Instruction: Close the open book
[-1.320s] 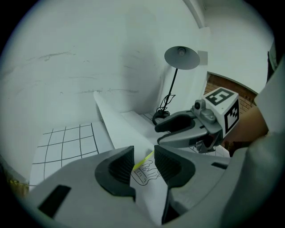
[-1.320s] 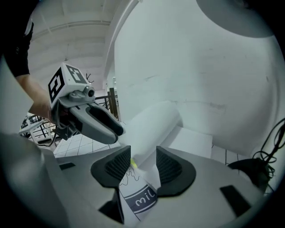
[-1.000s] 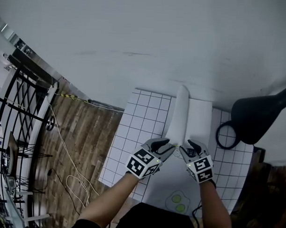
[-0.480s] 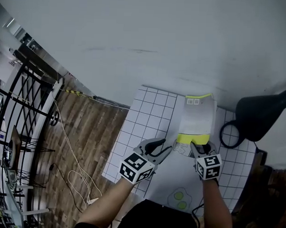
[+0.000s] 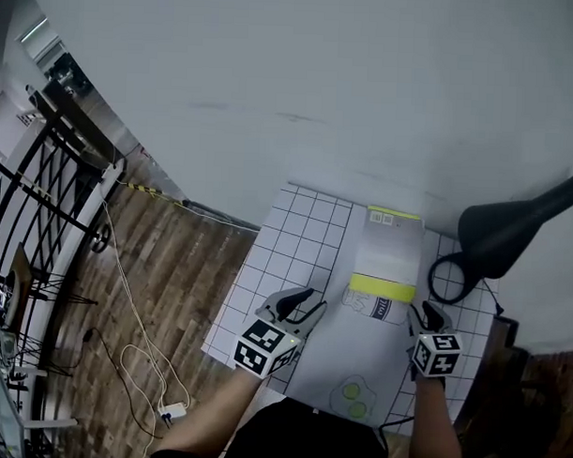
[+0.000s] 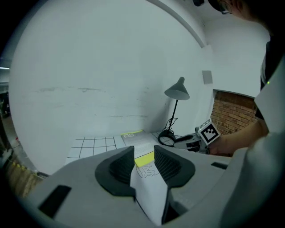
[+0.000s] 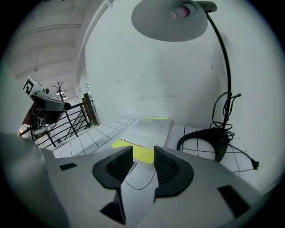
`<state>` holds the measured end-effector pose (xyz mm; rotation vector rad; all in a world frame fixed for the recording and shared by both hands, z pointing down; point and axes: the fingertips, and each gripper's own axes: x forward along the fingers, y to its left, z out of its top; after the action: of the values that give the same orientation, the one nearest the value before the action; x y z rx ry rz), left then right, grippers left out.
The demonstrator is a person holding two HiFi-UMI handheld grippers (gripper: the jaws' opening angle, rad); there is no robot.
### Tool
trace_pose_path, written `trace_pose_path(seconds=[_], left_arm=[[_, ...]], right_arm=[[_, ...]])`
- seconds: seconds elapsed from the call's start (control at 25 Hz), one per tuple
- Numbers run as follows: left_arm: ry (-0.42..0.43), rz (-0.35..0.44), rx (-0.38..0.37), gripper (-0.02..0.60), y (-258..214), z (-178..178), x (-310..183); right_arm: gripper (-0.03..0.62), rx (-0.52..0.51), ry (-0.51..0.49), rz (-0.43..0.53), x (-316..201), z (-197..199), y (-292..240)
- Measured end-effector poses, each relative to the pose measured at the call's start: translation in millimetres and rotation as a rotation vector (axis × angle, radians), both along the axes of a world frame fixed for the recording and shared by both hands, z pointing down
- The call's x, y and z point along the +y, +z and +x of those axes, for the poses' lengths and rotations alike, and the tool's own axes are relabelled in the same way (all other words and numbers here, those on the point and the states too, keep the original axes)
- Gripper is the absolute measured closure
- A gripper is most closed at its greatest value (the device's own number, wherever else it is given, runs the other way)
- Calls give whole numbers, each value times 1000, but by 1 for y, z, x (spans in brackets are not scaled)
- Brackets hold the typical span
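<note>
**Closed since before: book (image 5: 387, 264) flat on mat (image 5: 296, 235)**

Left gripper (image 5: 308, 302) has swung away leftward, jaws apart, empty. Right gripper (image 5: 427, 313) has its jaws closing on nothing. Just beyond, between them, the book lies shut; lamp (image 5: 512, 231) farther right.

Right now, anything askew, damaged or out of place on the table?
Nothing stands out. The book lies closed and flat, square with the grid mat; the lamp stands upright beside it.
</note>
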<state>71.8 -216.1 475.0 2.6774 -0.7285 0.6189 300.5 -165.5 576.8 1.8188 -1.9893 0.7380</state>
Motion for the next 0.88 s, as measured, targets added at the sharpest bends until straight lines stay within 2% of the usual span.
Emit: trace_pose_path(seconds=[0.16,0.28,0.4,0.64,0.88], left_arm=[[-34,24,24,440,-17,-16,4],[-33,47,48,443,-32,-27,7],[-24,62,65,445,-44,-38,8],[11,95,118,446,-68,-57,17],[13,103,160,446,-87,-68,20]], right_arm=[[455,45,-2,35,13,-12,-27],[523,110,-16,91,22,-27,-53],[532,147,-21,129,31,-44,-78],[549,156,0,175,51,-74,-115],[560,217,-50,222,63,-100,-150]])
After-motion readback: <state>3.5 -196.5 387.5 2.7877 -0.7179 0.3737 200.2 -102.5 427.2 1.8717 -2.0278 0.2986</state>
